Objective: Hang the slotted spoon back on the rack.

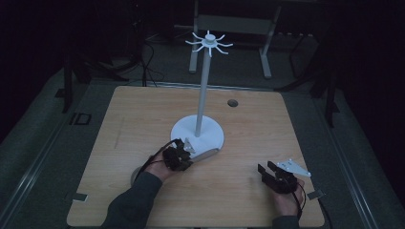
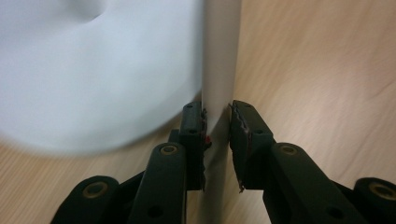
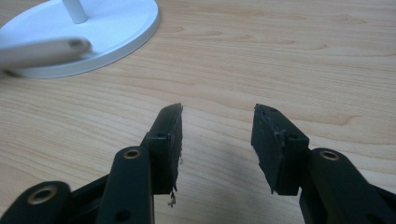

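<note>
High view: left gripper [image 1: 184,147] at stand base [image 1: 210,139] edge, right gripper [image 1: 266,170] apart.

A pale, thin rod [image 1: 206,154] lies flat, touching the round base of the white spoke-topped stand [image 1: 198,132], its near end pinched in the left gripper [image 2: 216,135].

high: above, forward-down | claw views: close, low | shared: white stand base [image 1: 210,136]

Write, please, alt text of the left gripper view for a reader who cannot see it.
The left gripper has its two black jaws on either side of a pale grey rod that runs up the picture. The white round base of a stand lies blurred at the left, on the wooden table.
</note>
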The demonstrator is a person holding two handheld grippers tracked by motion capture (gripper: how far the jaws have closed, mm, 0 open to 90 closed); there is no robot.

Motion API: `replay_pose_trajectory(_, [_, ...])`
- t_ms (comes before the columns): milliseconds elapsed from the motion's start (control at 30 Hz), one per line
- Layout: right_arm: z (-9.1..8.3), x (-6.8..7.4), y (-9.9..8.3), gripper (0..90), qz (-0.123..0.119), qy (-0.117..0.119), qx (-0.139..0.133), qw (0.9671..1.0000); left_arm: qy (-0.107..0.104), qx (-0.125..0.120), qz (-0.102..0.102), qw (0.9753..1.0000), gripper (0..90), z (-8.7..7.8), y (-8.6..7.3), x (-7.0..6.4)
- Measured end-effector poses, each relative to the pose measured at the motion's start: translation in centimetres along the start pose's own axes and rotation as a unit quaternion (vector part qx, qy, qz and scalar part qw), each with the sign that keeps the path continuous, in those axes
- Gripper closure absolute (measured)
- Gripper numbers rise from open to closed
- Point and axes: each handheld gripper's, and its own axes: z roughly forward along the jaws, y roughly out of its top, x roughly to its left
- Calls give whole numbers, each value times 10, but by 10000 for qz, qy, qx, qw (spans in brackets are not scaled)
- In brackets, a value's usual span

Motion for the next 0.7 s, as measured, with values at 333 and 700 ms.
replay_pose_trajectory(333, [2, 3, 0, 528, -51, 15, 32, 10000, 18, 269, -292, 9992, 759, -12, -19, 18])
replay_pose_trajectory(700, [3, 4, 0, 525, -80, 17, 49, 10000, -58, 561, -566, 9968, 705, 1, -3, 22])
